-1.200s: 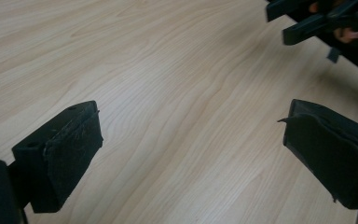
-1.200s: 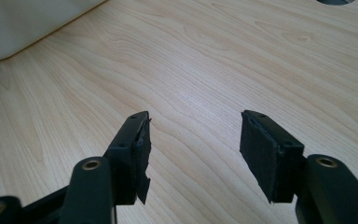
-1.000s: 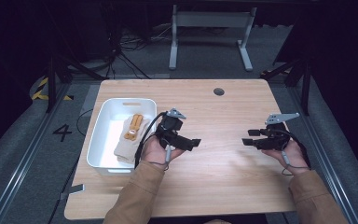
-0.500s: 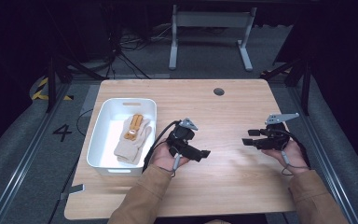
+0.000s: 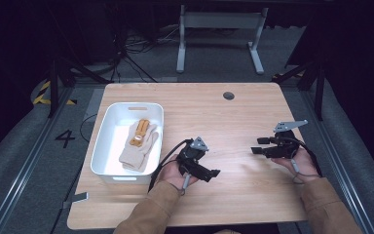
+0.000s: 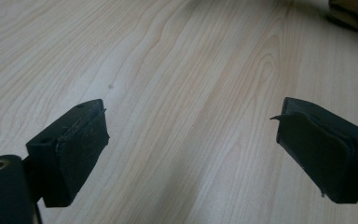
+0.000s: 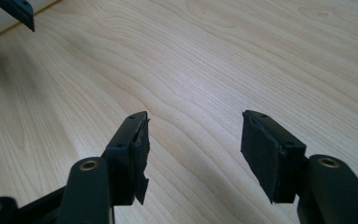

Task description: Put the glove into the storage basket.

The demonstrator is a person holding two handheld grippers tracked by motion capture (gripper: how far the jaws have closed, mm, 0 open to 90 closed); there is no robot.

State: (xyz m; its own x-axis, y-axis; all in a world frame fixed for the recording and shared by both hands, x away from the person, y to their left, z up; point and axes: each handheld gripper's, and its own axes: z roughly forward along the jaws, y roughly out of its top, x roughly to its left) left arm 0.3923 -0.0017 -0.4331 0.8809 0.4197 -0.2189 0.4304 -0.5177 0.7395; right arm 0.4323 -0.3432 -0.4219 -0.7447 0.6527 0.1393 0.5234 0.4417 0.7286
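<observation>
Gloves (image 5: 137,141), a pale knitted pair with an orange patch, lie inside the white bin (image 5: 105,146) at the left edge of the worktop (image 5: 233,122). Your left gripper (image 5: 213,173) sits low over bare wood just right of the bin, near the front edge, jaws apart with nothing between them; they have just been closing a little. Your right gripper (image 5: 254,146) hovers toward the right edge, well apart from the bin, jaws also wide and empty, pointing left across the boards. Reads as the gloves being down in the bin and both tools clear of it. Next move, likely: settle both grippers at rest, or swing the left one back to the bin.
</observation>
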